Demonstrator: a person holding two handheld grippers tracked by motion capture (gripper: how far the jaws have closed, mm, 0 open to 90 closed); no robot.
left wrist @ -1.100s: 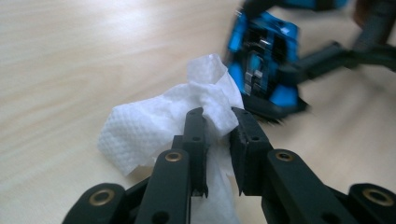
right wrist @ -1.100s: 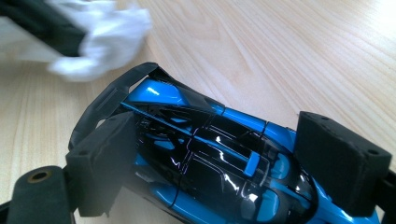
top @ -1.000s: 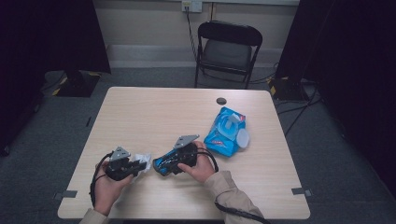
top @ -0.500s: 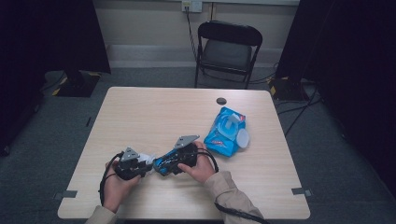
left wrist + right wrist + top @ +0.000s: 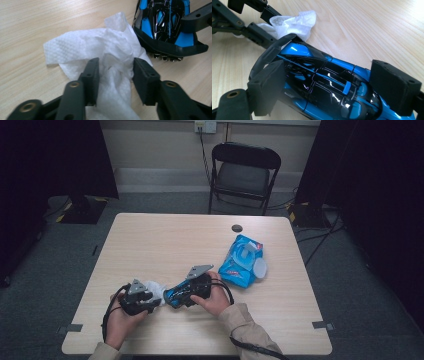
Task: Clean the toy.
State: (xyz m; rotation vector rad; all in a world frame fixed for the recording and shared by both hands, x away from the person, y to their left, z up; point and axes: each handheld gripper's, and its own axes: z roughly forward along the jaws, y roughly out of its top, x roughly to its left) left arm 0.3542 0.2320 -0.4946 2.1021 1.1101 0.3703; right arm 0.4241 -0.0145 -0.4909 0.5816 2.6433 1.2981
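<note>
Wooden worktop (image 5: 165, 240) carries a blue-black car (image 5: 329, 85) near its front edge, clamped between the right tongs (image 5: 334, 85). Just left of the car lies a white wipe (image 5: 100, 50); the left tongs (image 5: 115, 72) straddle it, having just been opening, pads apart from it.

Both hands lie low and close together, tongs pointing at each other. The left gripper (image 5: 115, 72) has just been opening — its jaws stand parted, a wipe (image 5: 100, 47) loose between them. The right gripper (image 5: 329, 87) clamps a toy car (image 5: 324, 85) — one pad on each flank.
</note>
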